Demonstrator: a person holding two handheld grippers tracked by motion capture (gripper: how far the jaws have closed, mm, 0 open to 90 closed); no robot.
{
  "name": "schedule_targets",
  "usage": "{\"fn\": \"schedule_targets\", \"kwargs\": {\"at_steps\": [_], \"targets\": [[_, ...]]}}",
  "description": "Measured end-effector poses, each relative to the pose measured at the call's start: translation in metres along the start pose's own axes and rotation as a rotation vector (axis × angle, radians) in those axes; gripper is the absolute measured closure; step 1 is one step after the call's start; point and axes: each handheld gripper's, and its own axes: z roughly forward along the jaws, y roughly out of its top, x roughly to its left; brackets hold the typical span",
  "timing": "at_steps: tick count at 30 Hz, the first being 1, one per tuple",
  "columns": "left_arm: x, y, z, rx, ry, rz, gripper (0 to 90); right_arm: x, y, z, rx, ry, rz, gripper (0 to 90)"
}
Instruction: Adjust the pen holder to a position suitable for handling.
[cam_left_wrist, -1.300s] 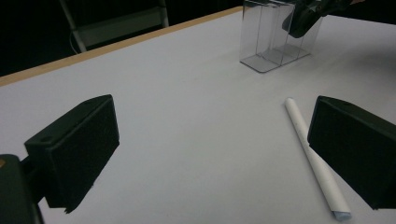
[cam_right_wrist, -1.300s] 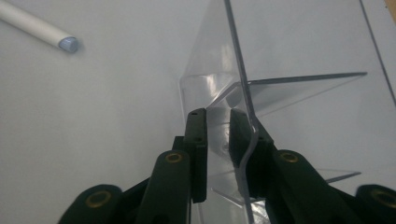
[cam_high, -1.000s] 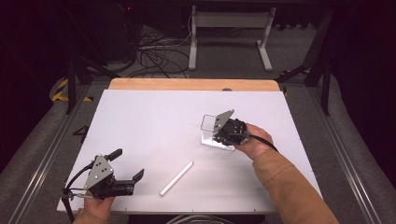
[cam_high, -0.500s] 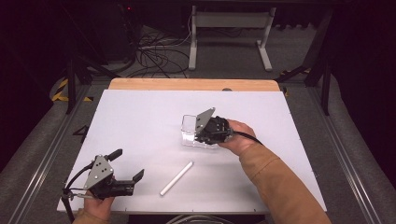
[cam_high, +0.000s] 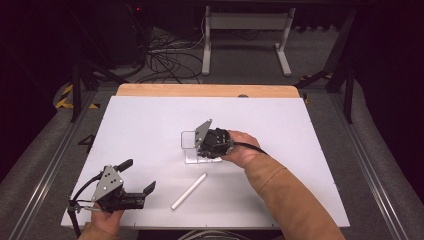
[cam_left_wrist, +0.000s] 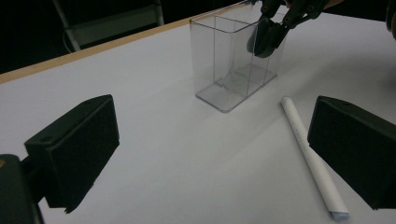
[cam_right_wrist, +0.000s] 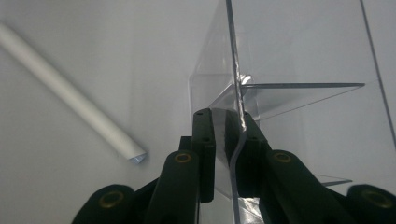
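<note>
right claw clamped on wall of clear box w/ box in position on tabletop, left claw wide & empty, white tube not yet picked up.

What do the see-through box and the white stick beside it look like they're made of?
The box looks like clear hard plastic, perhaps acrylic: glossy walls with sharp edges, and the table shows straight through them. An inner divider splits it into compartments. The stick is matte white; its cut end looks hollow, so it may be a rolled paper or plastic tube. I can't tell which.
</note>
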Motion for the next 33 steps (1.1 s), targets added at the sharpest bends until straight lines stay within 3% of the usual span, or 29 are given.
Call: {"fn": "schedule_targets", "kwargs": {"at_steps": [4,25,29,31,32,33], "targets": [[0.000,0.001,0.001,-0.001,-0.003,0.002,2.9,-0.003,0.001,0.001,0.004,-0.023,0.044,81.2],[0.002,0.002,0.006,-0.005,-0.016,0.004,2.9,-0.004,0.002,0.004,-0.012,-0.055,0.108,80.6],[0.002,0.003,0.007,-0.005,-0.018,0.002,2.9,-0.002,0.000,-0.001,-0.039,-0.075,0.108,70.7],[0.003,0.003,0.007,-0.004,-0.017,0.009,2.9,-0.001,-0.001,-0.011,-0.075,-0.091,0.128,60.3],[0.003,0.003,0.007,-0.004,-0.017,0.009,2.9,-0.001,-0.001,-0.011,-0.075,-0.091,0.128,60.3],[0.002,0.003,0.008,-0.003,-0.020,0.005,2.9,-0.001,-0.001,-0.021,-0.119,-0.110,0.154,52.2]]}}
